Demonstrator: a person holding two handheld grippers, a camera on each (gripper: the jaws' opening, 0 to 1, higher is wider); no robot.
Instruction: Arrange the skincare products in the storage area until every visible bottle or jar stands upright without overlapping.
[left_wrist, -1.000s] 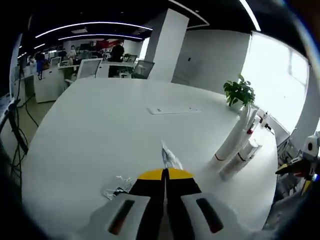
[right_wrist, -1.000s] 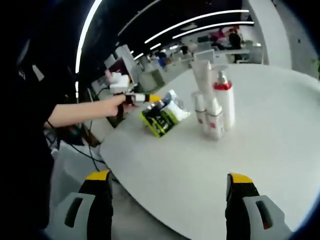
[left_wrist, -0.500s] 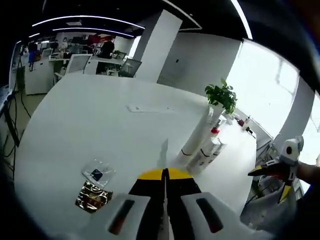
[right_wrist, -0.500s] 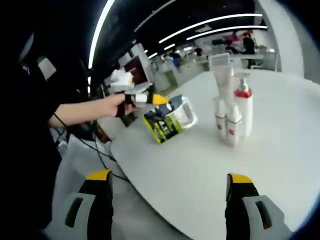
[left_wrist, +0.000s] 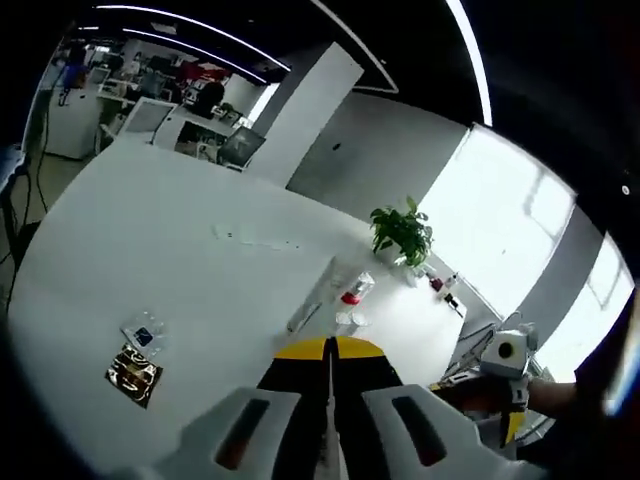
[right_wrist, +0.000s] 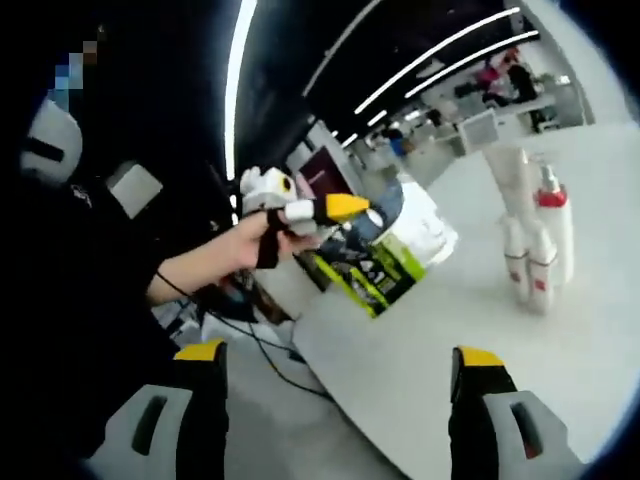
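Your left gripper (right_wrist: 345, 208), yellow-tipped, is clamped on a green, black and clear plastic pouch (right_wrist: 390, 255); your right gripper (right_wrist: 340, 375) hangs with jaws spread, holding nothing.
You have the pouch lifted above the edge of the round white table (right_wrist: 470, 340); white skincare bottles with red bands (right_wrist: 535, 245) stand upright, clustered further in.

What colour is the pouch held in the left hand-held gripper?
The pouch is lime green and black with a clear, whitish upper part, best seen in the right gripper view, held by the left hand-held gripper.
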